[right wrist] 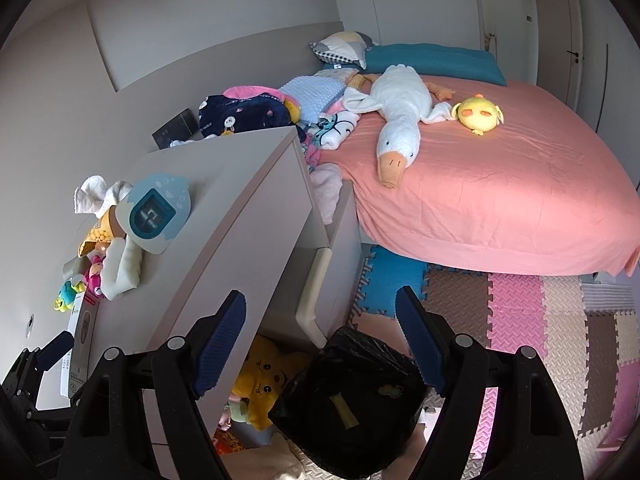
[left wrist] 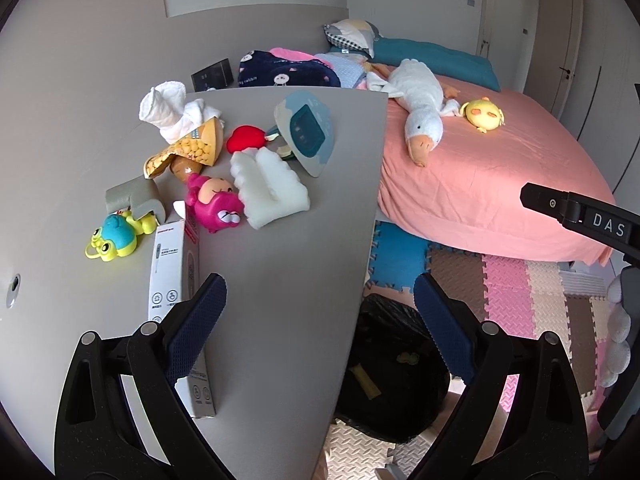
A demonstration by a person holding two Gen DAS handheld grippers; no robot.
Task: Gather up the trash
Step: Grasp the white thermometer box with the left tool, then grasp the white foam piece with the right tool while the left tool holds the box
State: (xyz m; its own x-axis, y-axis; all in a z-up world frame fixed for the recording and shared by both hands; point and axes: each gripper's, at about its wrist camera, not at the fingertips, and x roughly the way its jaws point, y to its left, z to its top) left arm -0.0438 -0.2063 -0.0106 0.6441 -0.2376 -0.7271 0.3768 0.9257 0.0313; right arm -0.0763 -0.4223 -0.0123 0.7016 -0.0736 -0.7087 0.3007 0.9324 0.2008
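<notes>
- Left wrist view: the left gripper (left wrist: 316,308) hangs with its jaws spread wide and nothing between them, over the right edge of the grey tabletop (left wrist: 280,260).
- A white carton (left wrist: 176,304) lies on the tabletop right at the gripper's left finger (left wrist: 192,328), at about 8 o'clock in the frame; whether they touch I cannot tell.
- Farther up the tabletop, around 10 to 11 o'clock, sits a clutter: a white foam piece (left wrist: 272,188), a pink toy (left wrist: 216,204), a yellow-green frog toy (left wrist: 116,236), a torn yellow snack wrapper (left wrist: 188,152), crumpled white tissue (left wrist: 172,112), a red plush (left wrist: 246,138) and a blue clock (left wrist: 306,132).
- A black trash bag (left wrist: 392,364) stands open on the floor below the tabletop edge, at 6 o'clock, with yellow scraps lying inside.
- Right wrist view: the right gripper (right wrist: 320,344) has its jaws apart and empty, directly above the same black trash bag (right wrist: 352,400).
- At 12 to 3 o'clock a bed with a pink sheet (right wrist: 500,200) carries a white goose plush (right wrist: 400,120) and a yellow chick plush (right wrist: 478,114).
- A yellow plush (right wrist: 264,380) sits in the open space under the tabletop, just left of the bag.
</notes>
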